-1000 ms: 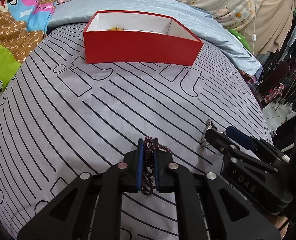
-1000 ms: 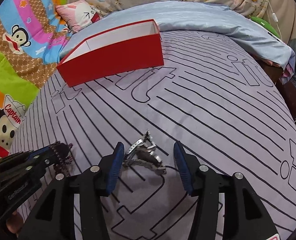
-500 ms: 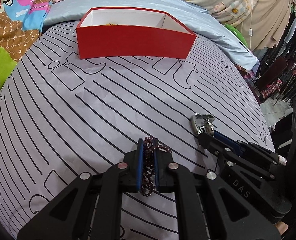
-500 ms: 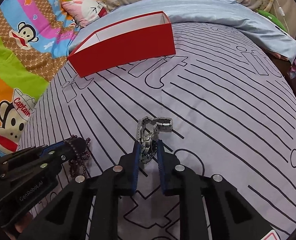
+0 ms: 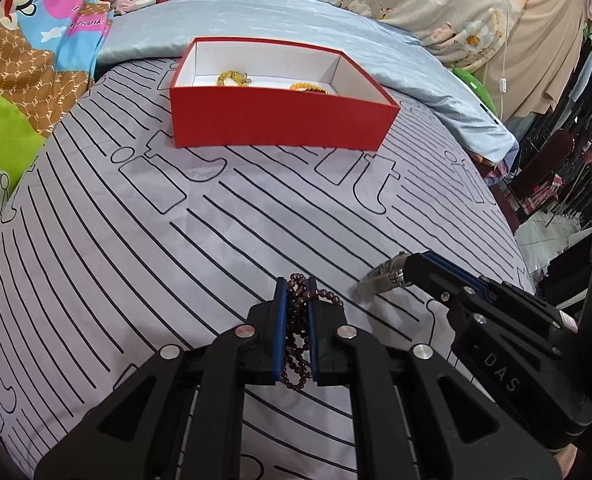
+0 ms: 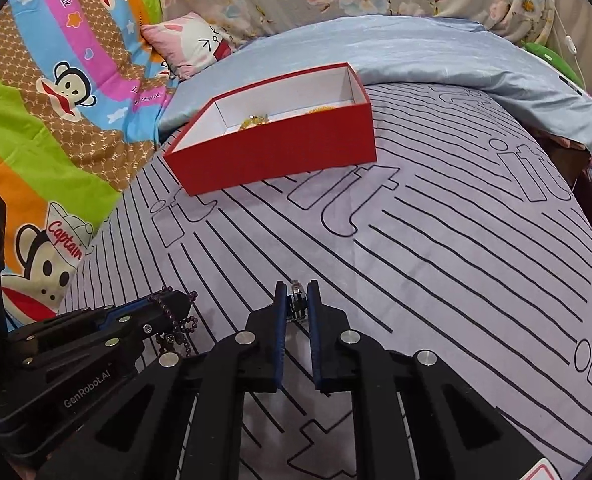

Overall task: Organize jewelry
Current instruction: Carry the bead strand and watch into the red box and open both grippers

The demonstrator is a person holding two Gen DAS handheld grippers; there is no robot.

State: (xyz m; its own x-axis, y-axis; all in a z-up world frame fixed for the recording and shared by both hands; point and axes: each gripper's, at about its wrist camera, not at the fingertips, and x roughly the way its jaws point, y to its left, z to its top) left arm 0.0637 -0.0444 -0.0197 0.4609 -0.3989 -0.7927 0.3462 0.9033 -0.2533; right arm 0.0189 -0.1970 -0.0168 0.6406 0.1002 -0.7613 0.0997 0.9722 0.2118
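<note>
Your left tool [image 5: 296, 296] is pinching a dark beaded bracelet [image 5: 298, 320] between its blue pads, loops of beads hanging below and curling out to the right. Your right tool [image 6: 296, 300] has just been closing and now pinches a silver metal watch [image 6: 297, 300] near the fingertips; from the left camera the watch's band [image 5: 380, 278] sticks out past the tip, clear of the bed. Both tools sit side by side above the grey sheet with black lines [image 5: 175, 240]. Farther off on that sheet stands the open red box [image 5: 279, 120], white inside, with yellow bead jewelry [image 5: 233, 78] on its floor. Behind it lie a pale blue quilt [image 6: 436, 52] and a cartoon monkey blanket [image 6: 55, 120].
</note>
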